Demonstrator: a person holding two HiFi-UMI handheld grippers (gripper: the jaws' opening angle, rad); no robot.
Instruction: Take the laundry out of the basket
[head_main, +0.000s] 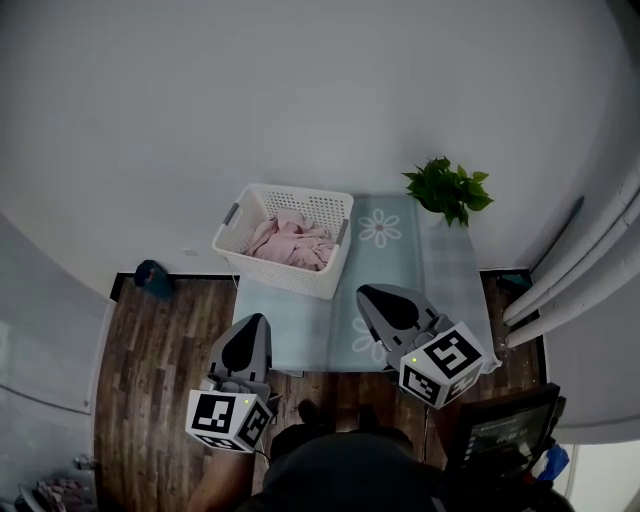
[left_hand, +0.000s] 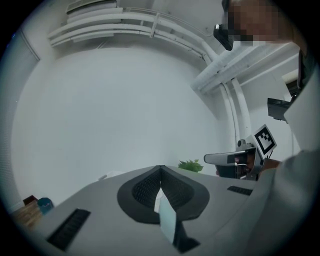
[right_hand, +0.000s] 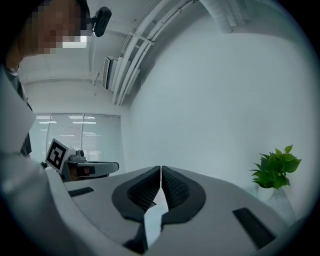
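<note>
One white basket (head_main: 283, 277) sits at the table's (head_main: 300, 330) far-left corner, holding a single crumpled heap of pink laundry (head_main: 290, 243). One potted plant (head_main: 447, 190) marks the far-right corner. Two grippers, left (head_main: 250, 325) and right (head_main: 372, 297), hover by the near edge, jaws pressed together, empty.

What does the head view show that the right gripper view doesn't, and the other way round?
Head view only: the white basket with pink laundry on the table, and the wooden floor. Right gripper view only: the right gripper up close, fingers pressed together, empty, plus ceiling pipes and window blinds. Both: the plant and the left gripper.
</note>
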